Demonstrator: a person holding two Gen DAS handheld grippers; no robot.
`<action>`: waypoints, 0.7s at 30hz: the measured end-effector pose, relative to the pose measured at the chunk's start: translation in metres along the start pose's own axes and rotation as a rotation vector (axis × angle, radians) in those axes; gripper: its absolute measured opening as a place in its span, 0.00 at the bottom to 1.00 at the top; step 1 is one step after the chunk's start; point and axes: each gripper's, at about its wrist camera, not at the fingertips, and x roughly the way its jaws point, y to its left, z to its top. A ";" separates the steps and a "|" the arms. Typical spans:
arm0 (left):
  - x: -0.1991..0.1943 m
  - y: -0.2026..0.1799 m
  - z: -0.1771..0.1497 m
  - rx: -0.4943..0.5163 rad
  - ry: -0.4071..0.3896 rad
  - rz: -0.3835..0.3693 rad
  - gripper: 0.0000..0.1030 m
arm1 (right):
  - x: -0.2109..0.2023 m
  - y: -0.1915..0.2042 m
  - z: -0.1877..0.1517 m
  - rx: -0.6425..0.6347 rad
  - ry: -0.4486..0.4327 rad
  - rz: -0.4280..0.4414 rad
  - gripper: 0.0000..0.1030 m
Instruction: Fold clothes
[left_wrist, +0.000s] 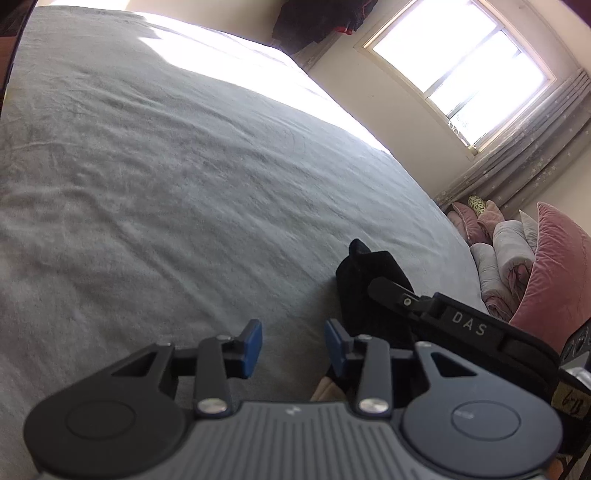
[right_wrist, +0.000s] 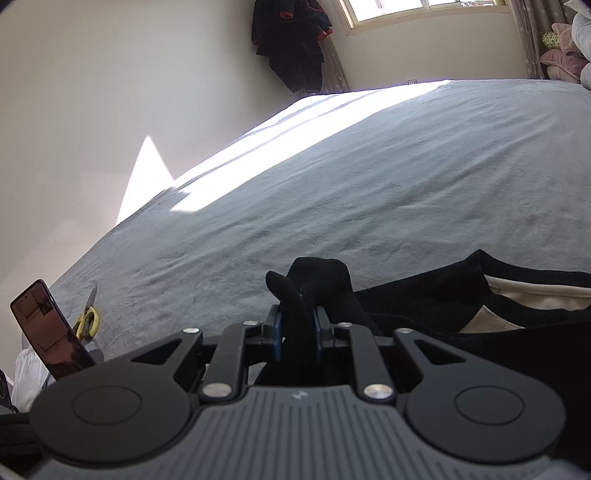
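Note:
A black garment (right_wrist: 424, 295) with a cream lining lies on the grey bed (right_wrist: 369, 184) at the near right. My right gripper (right_wrist: 297, 334) is shut on a bunched black fold of it, which sticks up between the blue pads (right_wrist: 277, 332). In the left wrist view the same black cloth (left_wrist: 369, 280) rises beside the right gripper's body (left_wrist: 461, 321). My left gripper (left_wrist: 293, 347) is open and empty above the bed (left_wrist: 184, 184), just left of the cloth, with its blue pads (left_wrist: 253, 341) apart.
A phone (right_wrist: 48, 332) stands propped at the bed's near left edge, with yellow-handled scissors (right_wrist: 86, 321) beside it. Pink and grey pillows and bedding (left_wrist: 517, 258) are piled by the window. Dark clothes (right_wrist: 291, 40) hang on the far wall.

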 end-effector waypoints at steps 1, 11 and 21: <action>0.003 0.002 0.001 -0.002 0.013 0.020 0.36 | 0.008 0.003 -0.002 -0.006 0.013 -0.010 0.22; 0.010 0.017 0.007 -0.057 0.056 0.039 0.24 | 0.032 0.005 -0.002 0.016 0.028 -0.029 0.26; 0.009 0.004 0.003 -0.025 0.036 -0.077 0.06 | -0.009 0.001 0.022 0.031 -0.078 -0.047 0.09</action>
